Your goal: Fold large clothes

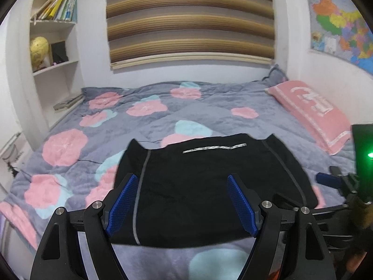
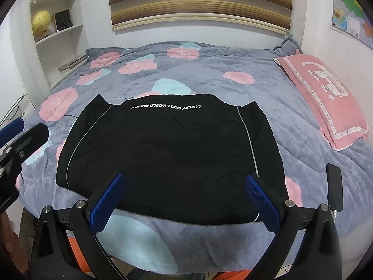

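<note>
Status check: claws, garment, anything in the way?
Left claw open, empty. Right claw open, empty. Black garment flat on bed. Phone lies right of it, apart.

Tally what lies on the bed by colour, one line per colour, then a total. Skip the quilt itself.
Black: 2, the garment and the phone
Pink: 1, the pillow
Grey: 1, the pillow behind the pink one
Total: 4
</note>
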Tool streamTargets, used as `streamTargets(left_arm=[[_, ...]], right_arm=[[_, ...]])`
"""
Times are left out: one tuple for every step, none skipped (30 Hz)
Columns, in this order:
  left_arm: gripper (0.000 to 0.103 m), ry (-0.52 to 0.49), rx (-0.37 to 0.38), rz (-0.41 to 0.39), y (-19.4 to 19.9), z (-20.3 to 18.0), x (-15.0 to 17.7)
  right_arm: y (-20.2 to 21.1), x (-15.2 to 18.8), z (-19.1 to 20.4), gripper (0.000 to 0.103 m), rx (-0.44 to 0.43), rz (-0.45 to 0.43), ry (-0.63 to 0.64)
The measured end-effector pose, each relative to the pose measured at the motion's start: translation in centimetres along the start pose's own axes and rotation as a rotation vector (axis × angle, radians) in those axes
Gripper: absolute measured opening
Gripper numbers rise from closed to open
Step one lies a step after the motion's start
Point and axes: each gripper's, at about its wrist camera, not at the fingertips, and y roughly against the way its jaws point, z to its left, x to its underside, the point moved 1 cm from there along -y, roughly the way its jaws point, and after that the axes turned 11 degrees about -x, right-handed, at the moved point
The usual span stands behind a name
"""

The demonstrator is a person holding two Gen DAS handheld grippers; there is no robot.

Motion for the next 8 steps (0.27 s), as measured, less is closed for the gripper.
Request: streamTargets(left_arm=[[0.080, 0.000, -0.016, 0.003, -0.21, 0.07, 0.02], [0.080, 0.005, -0.023, 0.007, -0.40, 0.17, 0.05], [0.080, 0.015, -0.023, 0.012, -0.58, 0.32, 0.11], [0.080, 0.026, -0.018, 0.015, -0.74, 0.52, 0.13], [0.080, 0.033, -0.015, 0.014, -0.81, 0.66, 0.20], [0.080, 0.040, -0.014, 0.013, -0.86, 0.82, 0.26], [0.080, 0.042, -0.014, 0.012, -0.88, 0.93, 0.29], [0.080, 0.041, -0.010, 0.013, -0.97, 1.02, 0.26]], right_arm=[[-0.11, 0.02, 0.03, 0.103, 0.001, 0.003, 0.002], [-0.20, 0.05, 0.06, 0.103, 0.001, 0.004, 0.002], [-0.34, 0.05, 0.12, 0.103, -0.002, 0.007, 0.001], [-0.46, 0.06, 0.15, 0.103, -0.004, 0.011, 0.000], [-0.61, 0.06, 0.14, 0.103, -0.004, 0.015, 0.000], [-0.73, 0.07, 0.15, 0.103, -0.004, 0.017, 0.000], [-0.87, 0.05, 0.14, 0.103, -0.003, 0.020, 0.000], [-1.00, 0.05, 0.13, 0.103, -0.002, 0.022, 0.000]])
